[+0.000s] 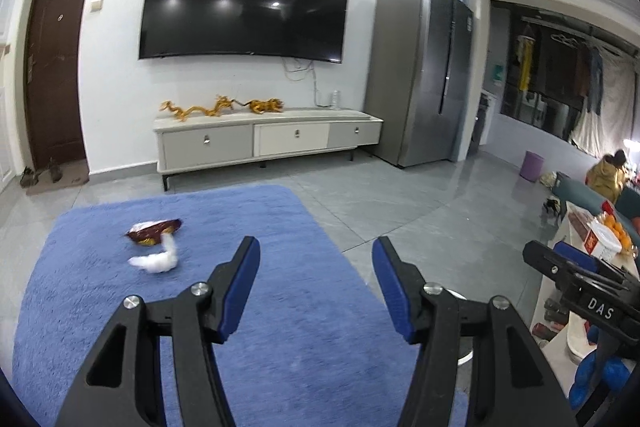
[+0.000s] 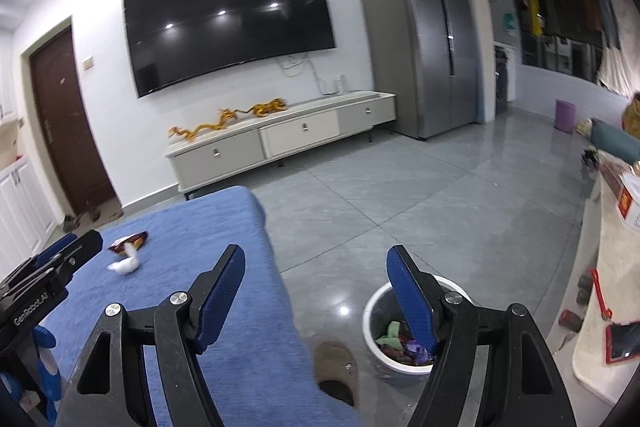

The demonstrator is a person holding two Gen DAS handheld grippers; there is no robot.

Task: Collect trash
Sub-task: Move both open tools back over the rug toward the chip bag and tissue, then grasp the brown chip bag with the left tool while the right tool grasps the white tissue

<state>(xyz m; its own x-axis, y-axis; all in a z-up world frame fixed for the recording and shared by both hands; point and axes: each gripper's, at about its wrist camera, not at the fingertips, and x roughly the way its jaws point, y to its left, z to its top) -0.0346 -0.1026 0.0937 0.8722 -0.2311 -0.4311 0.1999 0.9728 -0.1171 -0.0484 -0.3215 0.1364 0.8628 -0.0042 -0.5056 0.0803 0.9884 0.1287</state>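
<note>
A dark red snack wrapper [image 1: 154,229] and a crumpled white tissue [image 1: 158,261] lie together on the blue rug [image 1: 280,227], ahead and left of my left gripper [image 1: 316,247]. Its jaws stand open over the rug with nothing between them. In the right wrist view the wrapper [image 2: 130,241] and tissue [image 2: 126,265] sit far left. My right gripper [image 2: 316,253] is open and holds nothing. It hangs above the rug's edge and a white trash bin [image 2: 372,311] that holds several coloured scraps. Each gripper shows in the other's view: left gripper [image 2: 76,245], right gripper [image 1: 548,251].
A brown slipper [image 2: 336,367] lies on the grey tile floor beside the bin. A low TV cabinet [image 1: 264,139] stands against the far wall, with a fridge [image 1: 420,67] to its right. At the right edge is a pale table [image 2: 600,267] with a red-cased phone [image 2: 622,341].
</note>
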